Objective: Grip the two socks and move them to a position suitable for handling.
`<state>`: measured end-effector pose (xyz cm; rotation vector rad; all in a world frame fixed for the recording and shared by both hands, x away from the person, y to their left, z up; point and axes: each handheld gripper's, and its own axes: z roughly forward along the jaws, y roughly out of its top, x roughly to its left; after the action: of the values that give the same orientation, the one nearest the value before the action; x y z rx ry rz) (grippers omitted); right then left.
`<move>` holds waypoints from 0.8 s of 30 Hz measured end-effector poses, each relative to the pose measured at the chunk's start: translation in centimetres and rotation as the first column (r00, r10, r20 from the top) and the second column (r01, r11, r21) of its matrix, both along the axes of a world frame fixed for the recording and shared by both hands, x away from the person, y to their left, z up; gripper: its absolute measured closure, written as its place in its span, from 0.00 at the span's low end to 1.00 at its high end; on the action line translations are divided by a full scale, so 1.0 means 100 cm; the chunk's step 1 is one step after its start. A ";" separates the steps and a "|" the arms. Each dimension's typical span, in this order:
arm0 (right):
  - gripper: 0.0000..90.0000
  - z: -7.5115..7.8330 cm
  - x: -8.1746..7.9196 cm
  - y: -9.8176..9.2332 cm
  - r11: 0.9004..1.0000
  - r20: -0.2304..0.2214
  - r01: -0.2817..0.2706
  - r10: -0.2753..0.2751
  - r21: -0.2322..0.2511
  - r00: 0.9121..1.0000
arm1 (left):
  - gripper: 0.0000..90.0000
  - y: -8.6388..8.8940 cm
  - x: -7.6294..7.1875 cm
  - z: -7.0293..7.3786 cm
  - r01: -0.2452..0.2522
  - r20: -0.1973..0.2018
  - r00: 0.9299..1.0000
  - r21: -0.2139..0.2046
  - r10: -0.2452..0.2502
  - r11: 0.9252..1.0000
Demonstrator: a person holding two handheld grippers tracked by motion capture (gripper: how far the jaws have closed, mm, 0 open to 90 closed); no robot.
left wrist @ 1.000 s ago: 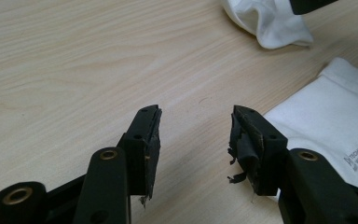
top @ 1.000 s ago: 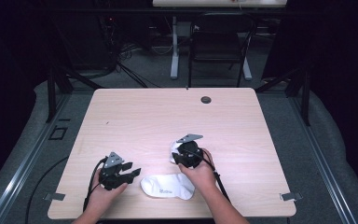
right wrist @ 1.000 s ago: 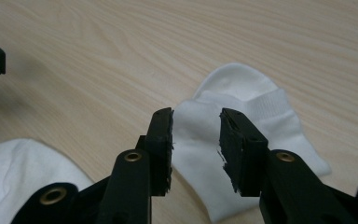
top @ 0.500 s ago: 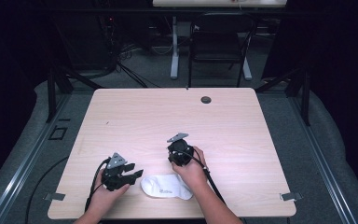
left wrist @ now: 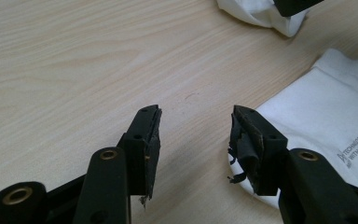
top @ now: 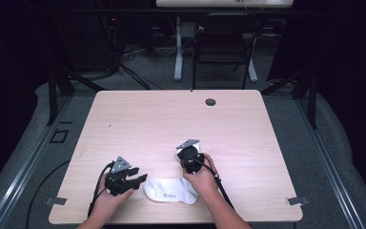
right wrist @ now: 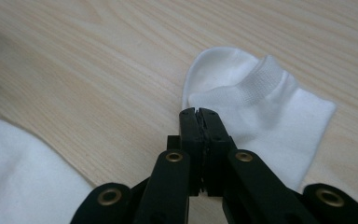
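We are holding the right tool (right wrist: 199, 112) with its jaws just closed, clenched on the edge of a white sock (right wrist: 261, 112) lying on the worktop (top: 171, 124). The left tool (left wrist: 196, 126) is resting released beside a second sock (left wrist: 317, 121).

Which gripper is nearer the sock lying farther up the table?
Right. The right gripper has just closed its jaws on the far sock; the left gripper sits apart, open, beside the printed sock.
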<state>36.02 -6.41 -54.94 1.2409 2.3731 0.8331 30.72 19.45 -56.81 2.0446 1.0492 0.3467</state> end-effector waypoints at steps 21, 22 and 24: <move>1.00 0.031 -0.030 -0.016 0.983 0.123 -0.089 0.069 0.162 0.990 | 0.65 -0.006 0.005 0.007 -0.008 0.039 0.999 -0.025 0.009 1.000; 1.00 0.031 -0.030 -0.020 0.980 0.124 -0.076 0.054 0.182 0.991 | 0.66 -0.008 0.006 0.009 -0.005 0.042 0.999 -0.026 0.006 1.000; 1.00 0.029 -0.030 -0.029 0.978 0.125 -0.051 0.026 0.200 0.992 | 0.69 -0.013 0.009 0.013 0.005 0.043 0.999 -0.031 -0.003 1.000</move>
<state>33.05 -9.30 -52.06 1.1836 2.2667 1.1545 31.61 18.15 -55.55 2.0028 1.0181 0.3687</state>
